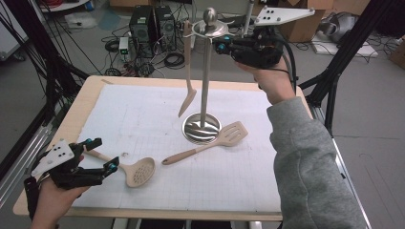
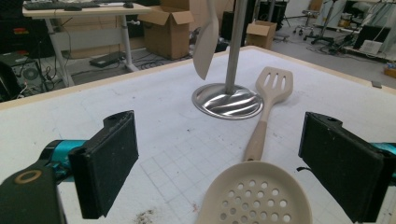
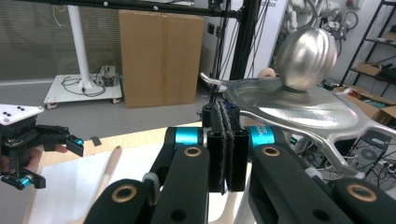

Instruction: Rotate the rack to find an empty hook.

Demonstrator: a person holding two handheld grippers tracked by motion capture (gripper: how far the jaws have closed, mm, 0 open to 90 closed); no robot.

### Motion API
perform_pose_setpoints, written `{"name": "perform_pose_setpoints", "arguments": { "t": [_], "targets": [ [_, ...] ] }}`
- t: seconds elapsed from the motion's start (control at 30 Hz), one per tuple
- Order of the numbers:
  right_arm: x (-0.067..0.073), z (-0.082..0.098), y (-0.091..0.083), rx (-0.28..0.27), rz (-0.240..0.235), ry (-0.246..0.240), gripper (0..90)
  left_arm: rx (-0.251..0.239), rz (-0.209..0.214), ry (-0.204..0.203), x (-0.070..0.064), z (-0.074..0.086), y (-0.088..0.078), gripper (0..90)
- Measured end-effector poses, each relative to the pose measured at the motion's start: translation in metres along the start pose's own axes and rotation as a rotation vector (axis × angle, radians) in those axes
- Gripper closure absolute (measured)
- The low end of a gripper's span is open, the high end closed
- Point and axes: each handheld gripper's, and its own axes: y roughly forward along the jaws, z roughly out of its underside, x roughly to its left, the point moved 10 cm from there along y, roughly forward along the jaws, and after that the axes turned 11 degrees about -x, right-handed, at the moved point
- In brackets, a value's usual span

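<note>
In the high view, the left gripper [image 1: 99,153] sits at the table's seven o'clock corner with its jaws apart. They straddle the handle of a beige skimmer [image 1: 135,171], whose perforated bowl lies just beyond the tips, toward three o'clock. The right gripper [image 1: 221,45] is raised at the top of the metal stand [image 1: 204,90], at its three o'clock side, jaws together beside the stand's top plate. A beige spatula [image 1: 187,93] hangs from the stand. A slotted turner [image 1: 212,140] lies on the white mat [image 1: 143,114], its head touching the stand's base.

In the left gripper view, the skimmer bowl [image 2: 254,196] lies at six o'clock between the two separated pads [image 2: 112,158], touching neither. The turner [image 2: 268,102] stretches toward twelve o'clock.

In the right gripper view, the pads [image 3: 225,144] are pressed flat together with nothing between them. The stand's plate [image 3: 299,109] and ball knob [image 3: 306,58] loom at two o'clock, and the left gripper [image 3: 51,156] appears at nine o'clock.

No readable writing is visible in any view.
</note>
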Motion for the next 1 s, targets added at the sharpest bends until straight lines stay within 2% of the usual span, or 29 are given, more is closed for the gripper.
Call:
{"name": "perform_pose_setpoints", "arguments": {
  "t": [0.37,0.6,0.7,0.83,1.0],
  "targets": [
    [0.003,0.000,0.008,-0.002,0.001,-0.001,89.8,0.002,0.002,0.001,-0.001,0.001,0.001,12.2],
    [0.002,0.001,0.003,-0.012,0.009,0.015,89.6,-0.004,0.003,0.003,0.000,-0.002,-0.001,12.2],
    [0.004,0.002,0.000,-0.032,0.004,0.018,89.5,-0.008,-0.011,0.007,0.003,-0.003,-0.002,12.3],
    [0.009,0.006,-0.005,-0.047,0.000,0.021,83.5,-0.009,-0.017,0.006,0.005,-0.004,-0.004,12.3],
    [0.010,0.013,-0.012,-0.060,0.008,0.050,74.0,-0.015,-0.019,0.011,0.005,-0.006,-0.005,12.3]
  ]
}}
